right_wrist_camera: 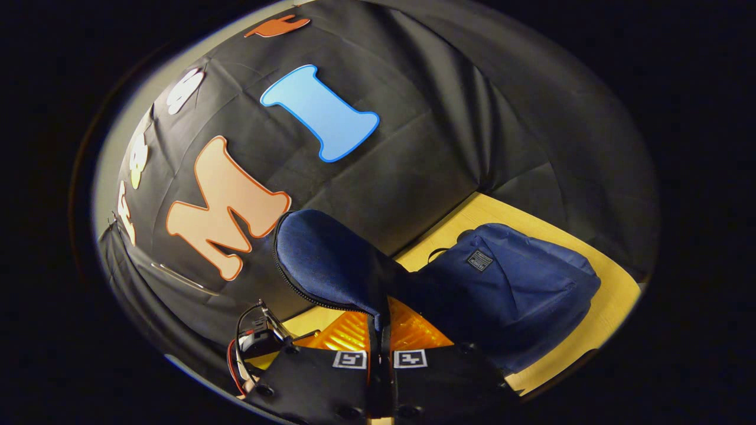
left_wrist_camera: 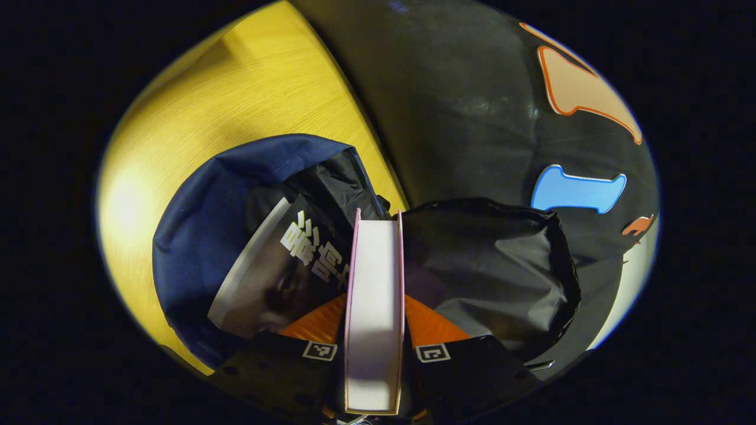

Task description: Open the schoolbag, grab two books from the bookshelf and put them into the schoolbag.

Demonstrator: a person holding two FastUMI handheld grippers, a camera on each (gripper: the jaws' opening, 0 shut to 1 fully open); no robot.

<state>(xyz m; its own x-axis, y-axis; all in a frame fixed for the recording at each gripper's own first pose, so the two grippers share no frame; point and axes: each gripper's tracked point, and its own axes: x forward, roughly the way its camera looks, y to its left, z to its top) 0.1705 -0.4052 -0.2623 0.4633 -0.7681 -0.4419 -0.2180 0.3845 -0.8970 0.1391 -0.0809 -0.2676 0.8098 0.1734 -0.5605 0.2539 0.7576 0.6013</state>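
Directly ahead in the left gripper view, the left gripper (left_wrist_camera: 374,330) clamps a thick book with pale pink covers and a white page block (left_wrist_camera: 374,295), one finger pressed on each cover. The book stands edge-on between the fingers, pointing down toward the open mouth of a navy blue fabric schoolbag (left_wrist_camera: 207,224) that lies on a yellow wooden tabletop (left_wrist_camera: 248,94). Inside the bag's black lining (left_wrist_camera: 490,265) a second book with a dark photographic cover and white lettering (left_wrist_camera: 277,277) leans at a slant, just left of the pink one; its lower corner is hidden by the gripper. How far the pink book reaches into the bag cannot be told.

In the right gripper view, the right gripper (right_wrist_camera: 380,345) has its fingers almost together, pinching the bag's navy flap with a zip along its edge (right_wrist_camera: 331,260) and holding it upright. The bag's body slumps on the tabletop to the right, and the flap hides its opening.
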